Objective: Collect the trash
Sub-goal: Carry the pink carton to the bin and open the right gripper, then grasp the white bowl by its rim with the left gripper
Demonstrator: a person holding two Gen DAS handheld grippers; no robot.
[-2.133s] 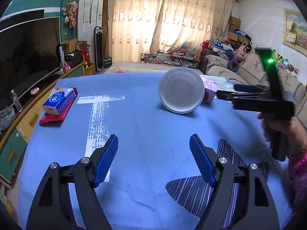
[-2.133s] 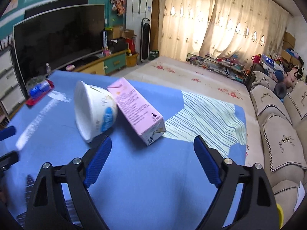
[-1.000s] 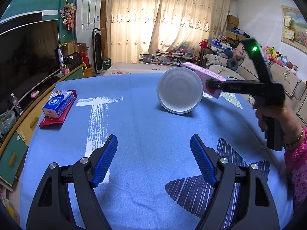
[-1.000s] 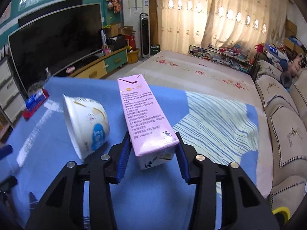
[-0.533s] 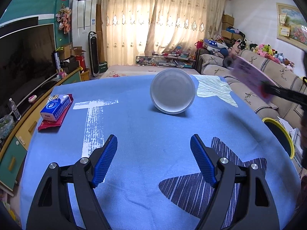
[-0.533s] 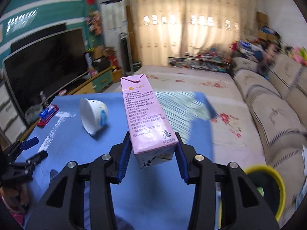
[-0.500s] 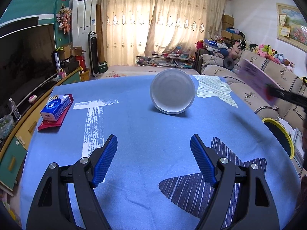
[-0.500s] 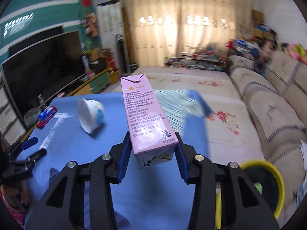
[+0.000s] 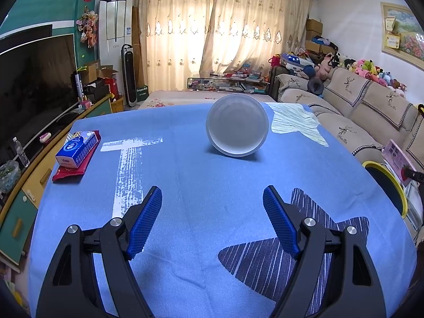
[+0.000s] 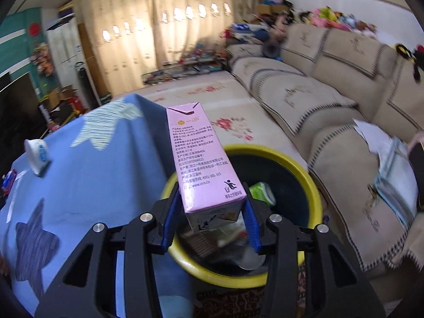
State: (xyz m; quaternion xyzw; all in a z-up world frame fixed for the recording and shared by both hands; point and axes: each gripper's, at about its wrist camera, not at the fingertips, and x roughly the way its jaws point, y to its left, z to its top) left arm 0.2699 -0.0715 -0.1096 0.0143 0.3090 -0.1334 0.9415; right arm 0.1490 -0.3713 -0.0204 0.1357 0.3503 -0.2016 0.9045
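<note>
The counter, spread with a soft blue cloth printed with striped stars, now holds one less piece of trash: the pink milk carton that lay against the white bowl two seconds ago has been carried off its edge and hangs above the round yellow-rimmed trash bin, already part-filled with wrappers. Release looks imminent. The right gripper is clenched on the carton's base, a smooth rectangular paperboard box. The left gripper hovers released over the cloth, facing the glossy bowl tipped on its side.
</note>
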